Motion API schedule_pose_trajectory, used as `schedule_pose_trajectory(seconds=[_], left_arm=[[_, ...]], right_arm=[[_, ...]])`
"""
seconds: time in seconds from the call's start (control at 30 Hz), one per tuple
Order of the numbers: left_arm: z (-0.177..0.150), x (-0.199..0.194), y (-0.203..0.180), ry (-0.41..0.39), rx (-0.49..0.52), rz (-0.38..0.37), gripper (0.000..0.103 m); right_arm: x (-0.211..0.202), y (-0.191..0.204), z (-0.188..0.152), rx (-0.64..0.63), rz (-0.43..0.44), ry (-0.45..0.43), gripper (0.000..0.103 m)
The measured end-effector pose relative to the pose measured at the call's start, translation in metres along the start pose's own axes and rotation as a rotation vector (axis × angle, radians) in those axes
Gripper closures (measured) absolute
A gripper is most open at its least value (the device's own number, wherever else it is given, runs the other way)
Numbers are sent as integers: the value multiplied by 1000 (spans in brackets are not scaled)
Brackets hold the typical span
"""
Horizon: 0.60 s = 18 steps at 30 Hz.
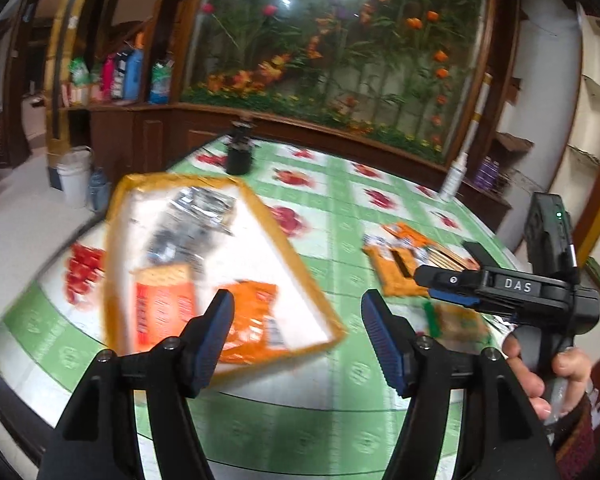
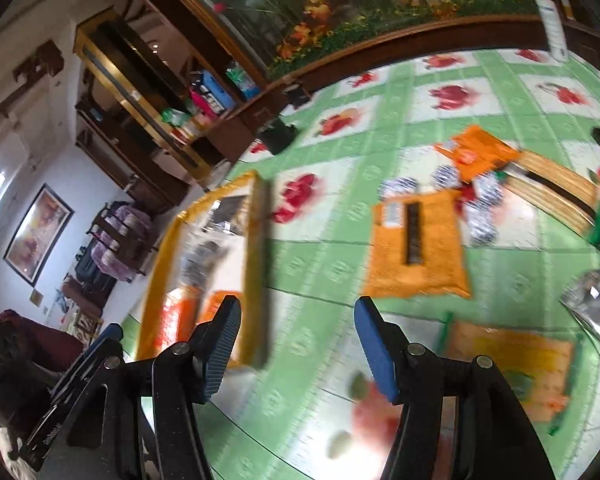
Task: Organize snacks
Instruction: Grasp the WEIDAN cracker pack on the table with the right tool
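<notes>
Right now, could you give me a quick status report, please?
Left gripper open, empty. Right gripper open, empty. Tray partly filled; orange packet loose on table. Nothing blocking.

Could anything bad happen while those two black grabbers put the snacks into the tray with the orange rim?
Maybe two things. The tray sits near the table's edge, so a bump might push it off. The left gripper and right gripper work close together and could knock each other. Both are open and empty.
</notes>
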<state>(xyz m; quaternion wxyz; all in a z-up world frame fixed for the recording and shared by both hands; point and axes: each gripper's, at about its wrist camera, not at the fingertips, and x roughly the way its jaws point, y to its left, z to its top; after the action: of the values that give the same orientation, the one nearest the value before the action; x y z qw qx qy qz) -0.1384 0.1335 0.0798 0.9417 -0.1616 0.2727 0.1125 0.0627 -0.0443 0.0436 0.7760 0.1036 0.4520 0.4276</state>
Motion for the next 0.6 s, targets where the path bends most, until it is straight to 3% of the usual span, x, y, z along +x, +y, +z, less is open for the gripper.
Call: schedule_pose_trajectory(seconds=[0.2, 0.37, 0.43, 0.6], left_arm=[[-16, 22, -17, 51, 15, -69, 37], [-22, 40, -36, 84, 71, -85, 37], [-24, 44, -42, 95, 92, -94, 37], [-31, 48, -48, 104, 132, -98, 31]], right_arm=[[-28, -41, -12, 26, -95, -21, 39], [-50, -81, -13, 154, -46, -42, 39], [-53, -87, -12, 177, -41, -49, 40], [-51, -89, -9, 187, -135, -68, 33]])
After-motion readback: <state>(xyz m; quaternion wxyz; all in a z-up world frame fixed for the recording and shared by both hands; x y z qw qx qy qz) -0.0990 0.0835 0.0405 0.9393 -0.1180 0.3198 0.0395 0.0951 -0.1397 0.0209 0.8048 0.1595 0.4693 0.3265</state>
